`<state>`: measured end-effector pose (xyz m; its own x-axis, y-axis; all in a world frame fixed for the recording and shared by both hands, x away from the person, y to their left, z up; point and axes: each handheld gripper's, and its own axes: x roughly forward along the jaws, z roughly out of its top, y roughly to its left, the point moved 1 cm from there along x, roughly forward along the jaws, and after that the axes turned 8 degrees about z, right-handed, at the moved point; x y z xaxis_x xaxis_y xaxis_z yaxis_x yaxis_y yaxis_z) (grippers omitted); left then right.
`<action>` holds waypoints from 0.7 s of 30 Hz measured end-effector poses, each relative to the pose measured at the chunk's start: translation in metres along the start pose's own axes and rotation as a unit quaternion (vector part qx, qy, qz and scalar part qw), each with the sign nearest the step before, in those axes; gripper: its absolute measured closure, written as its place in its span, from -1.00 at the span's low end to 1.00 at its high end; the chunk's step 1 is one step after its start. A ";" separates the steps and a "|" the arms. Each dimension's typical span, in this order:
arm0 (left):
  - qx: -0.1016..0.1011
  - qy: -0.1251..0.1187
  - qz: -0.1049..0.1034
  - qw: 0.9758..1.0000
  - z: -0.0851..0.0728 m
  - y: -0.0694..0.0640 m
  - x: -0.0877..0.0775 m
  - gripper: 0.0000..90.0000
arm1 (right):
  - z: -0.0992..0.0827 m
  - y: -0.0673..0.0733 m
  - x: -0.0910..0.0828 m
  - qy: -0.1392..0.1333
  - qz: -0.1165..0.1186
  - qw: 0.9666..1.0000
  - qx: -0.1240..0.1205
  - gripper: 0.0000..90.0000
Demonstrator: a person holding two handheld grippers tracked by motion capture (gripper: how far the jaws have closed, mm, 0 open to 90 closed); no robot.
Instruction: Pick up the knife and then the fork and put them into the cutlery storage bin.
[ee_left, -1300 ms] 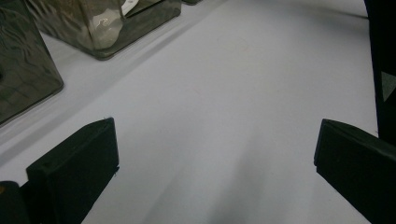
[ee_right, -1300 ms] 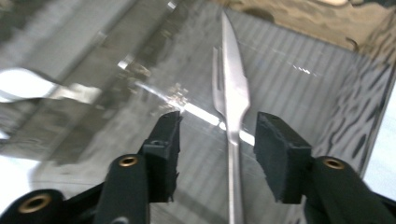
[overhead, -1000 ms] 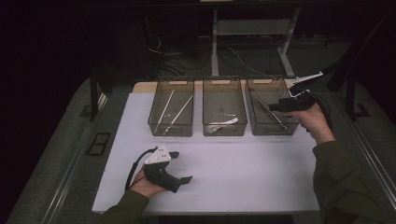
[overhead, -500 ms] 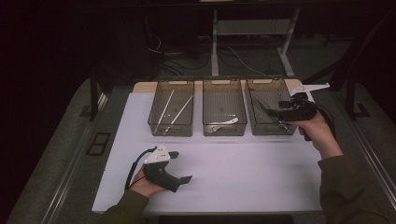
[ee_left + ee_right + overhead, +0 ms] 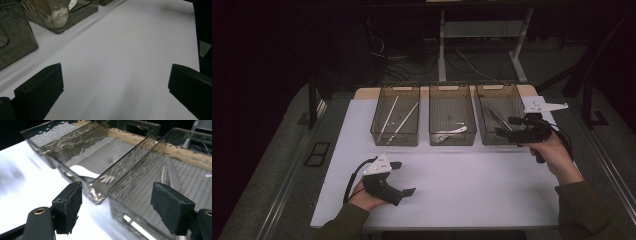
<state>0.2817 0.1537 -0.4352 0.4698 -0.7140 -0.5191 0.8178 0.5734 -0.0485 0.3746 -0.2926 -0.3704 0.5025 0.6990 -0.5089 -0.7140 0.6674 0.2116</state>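
Three smoky see-through bins stand in a row at the back of the white table [image 5: 462, 185]. The left bin [image 5: 377, 131] holds two pale sticks [image 5: 402, 119]. In the middle bin [image 5: 435, 135] lies a white curved piece [image 5: 451, 132], also seen as the white piece [image 5: 82, 172]. Thin metal utensils [image 5: 494, 114] lie in the right bin [image 5: 490, 139], and show again as the utensils [image 5: 172, 173]. My right gripper [image 5: 507, 126] hovers at that bin's front right corner; its jaws have just been opening and nothing is between them [image 5: 117, 205]. My left gripper [image 5: 403, 177] rests low over bare table, open and empty [image 5: 115, 85].
Dark floor, cables and a desk frame [image 5: 442, 45] lie beyond the table's far edge. A metal rail [image 5: 287, 180] runs along the table's left side. The front half of the table between the two hands is bare white surface.
The right hand has drawn back from over the right bin toward its front right corner, and its jaws stand wider apart. The left hand has stayed put.
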 end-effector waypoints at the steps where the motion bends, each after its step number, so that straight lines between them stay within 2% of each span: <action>1: 0.000 0.000 0.000 1.000 0.000 0.000 0.000 -1.00 | -0.002 0.002 0.000 -0.001 0.001 1.000 -0.004 -0.46; 7: -0.001 -0.001 -0.003 1.000 0.000 0.000 -0.001 -1.00 | -0.016 0.015 0.003 0.000 0.013 1.000 -0.012 -0.53; 12: -0.001 -0.002 -0.004 1.000 -0.001 0.000 -0.002 -1.00 | -0.029 0.024 0.007 -0.002 0.011 1.000 -0.018 -0.63; 14: 0.000 -0.002 -0.004 1.000 -0.001 0.000 -0.003 -1.00 | -0.033 0.027 0.007 -0.008 0.008 1.000 -0.017 -0.65; 21: -0.002 -0.004 -0.004 1.000 0.000 0.000 -0.003 -1.00 | -0.052 0.036 0.003 -0.021 0.023 0.999 -0.023 -0.70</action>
<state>0.2798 0.1562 -0.4338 0.4656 -0.7224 -0.5112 0.8208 0.5685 -0.0558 0.3248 -0.2797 -0.4072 0.4881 0.7399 -0.4629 -0.7581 0.6222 0.1951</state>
